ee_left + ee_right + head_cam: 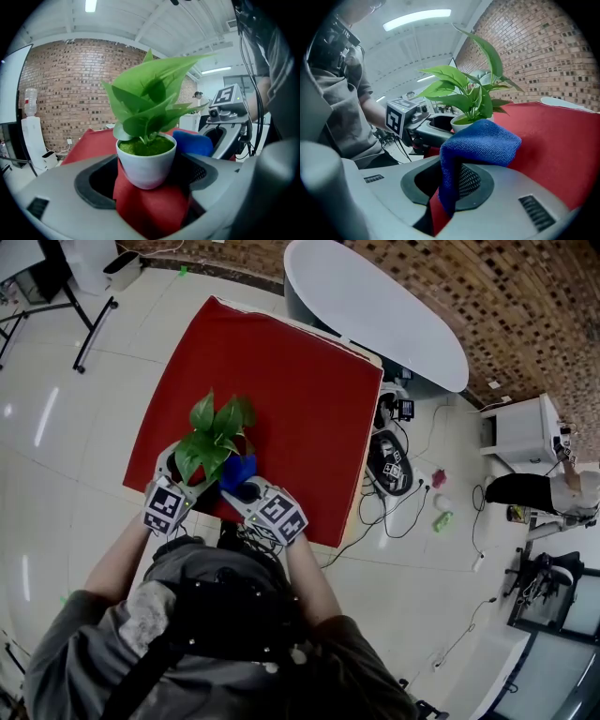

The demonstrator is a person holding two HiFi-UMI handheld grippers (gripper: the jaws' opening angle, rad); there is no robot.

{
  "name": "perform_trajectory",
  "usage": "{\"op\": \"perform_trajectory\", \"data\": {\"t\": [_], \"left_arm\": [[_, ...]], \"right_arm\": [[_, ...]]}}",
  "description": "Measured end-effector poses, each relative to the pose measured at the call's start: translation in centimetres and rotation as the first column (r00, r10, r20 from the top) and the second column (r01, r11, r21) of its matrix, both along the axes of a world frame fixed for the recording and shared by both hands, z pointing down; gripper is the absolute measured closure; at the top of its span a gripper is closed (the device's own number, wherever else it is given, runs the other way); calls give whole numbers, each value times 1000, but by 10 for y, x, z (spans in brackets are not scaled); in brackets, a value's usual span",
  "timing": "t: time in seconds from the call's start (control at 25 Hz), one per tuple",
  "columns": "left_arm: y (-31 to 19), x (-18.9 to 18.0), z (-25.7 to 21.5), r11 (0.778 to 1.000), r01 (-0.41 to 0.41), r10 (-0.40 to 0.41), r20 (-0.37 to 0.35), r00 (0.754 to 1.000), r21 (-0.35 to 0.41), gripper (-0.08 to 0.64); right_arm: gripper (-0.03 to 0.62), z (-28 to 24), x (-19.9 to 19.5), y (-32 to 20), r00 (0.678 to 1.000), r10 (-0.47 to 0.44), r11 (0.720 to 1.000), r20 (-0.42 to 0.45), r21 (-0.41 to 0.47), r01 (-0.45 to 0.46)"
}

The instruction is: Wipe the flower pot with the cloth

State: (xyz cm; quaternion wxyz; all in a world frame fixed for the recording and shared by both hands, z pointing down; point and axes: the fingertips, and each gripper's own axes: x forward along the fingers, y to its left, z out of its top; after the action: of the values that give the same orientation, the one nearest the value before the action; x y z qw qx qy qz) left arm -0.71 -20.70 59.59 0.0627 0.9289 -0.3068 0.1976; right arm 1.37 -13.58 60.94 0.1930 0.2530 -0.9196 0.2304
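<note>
A small white flower pot (pixel 146 164) with a leafy green plant (pixel 214 435) stands near the front edge of the red-covered table (pixel 281 381). My left gripper (pixel 147 180) is shut on the pot, one jaw on each side; in the head view the left gripper (pixel 195 486) sits under the leaves. My right gripper (pixel 450 185) is shut on a blue cloth (pixel 480 143), which bunches up over the jaws. The blue cloth (pixel 238 471) lies against the pot's right side, with the right gripper (pixel 244 487) just behind it. The pot (pixel 461 123) shows beyond the cloth.
The table's front edge (pixel 234 526) runs right under both grippers. A white oval table (pixel 375 306) stands beyond the far corner. Cables and devices (pixel 389 465) lie on the floor to the right. A white cabinet (pixel 520 432) and a seated person (pixel 553 488) are at far right.
</note>
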Motion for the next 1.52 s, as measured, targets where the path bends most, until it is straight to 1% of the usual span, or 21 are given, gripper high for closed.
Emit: {"op": "perform_trajectory", "data": {"t": [0.12,0.28,0.4,0.48,0.6,0.72,0.92,1.0,1.08,1.2,1.4,1.52], "left_arm": [[-4,2,2,1000,22,-22,8,1000,9,130],[-6,3,3,1000,5,-5,3,1000,11,135],[-8,2,4,1000,-14,14,-4,1000,10,137],[-9,2,6,1000,-25,25,-7,1000,9,138],[-9,3,8,999,-35,35,-15,999,1,138],[-12,3,9,999,-43,43,-22,999,-4,138],[-17,0,11,999,-53,52,-29,998,-11,138],[-19,-2,12,998,-54,53,-35,998,-15,138],[-20,-3,12,998,-57,56,-36,998,-16,138],[-19,-4,12,997,-70,70,-32,997,-16,138],[-16,-2,10,996,-87,86,-31,996,-20,138],[-16,-5,10,996,-88,87,-38,995,-21,138]], "right_arm": [[514,-1,10,3,1000,5,1000,6,-6,-5],[514,-5,32,-9,999,38,999,20,-4,-38],[514,-4,54,-32,996,86,996,-30,24,-86],[514,-1,63,-49,994,89,995,-65,43,-87],[514,6,65,-72,992,63,996,-106,65,-57],[514,11,55,-96,991,38,995,-132,93,-25],[514,22,35,-110,981,-66,991,-181,105,86],[514,22,32,-109,982,-78,989,-172,108,97],[514,21,30,-107,985,-76,990,-153,107,93],[514,15,29,-98,986,-74,991,-149,101,90],[514,8,31,-79,993,-41,995,-106,89,50],[514,5,23,-62,997,-27,996,-75,78,32]]}}
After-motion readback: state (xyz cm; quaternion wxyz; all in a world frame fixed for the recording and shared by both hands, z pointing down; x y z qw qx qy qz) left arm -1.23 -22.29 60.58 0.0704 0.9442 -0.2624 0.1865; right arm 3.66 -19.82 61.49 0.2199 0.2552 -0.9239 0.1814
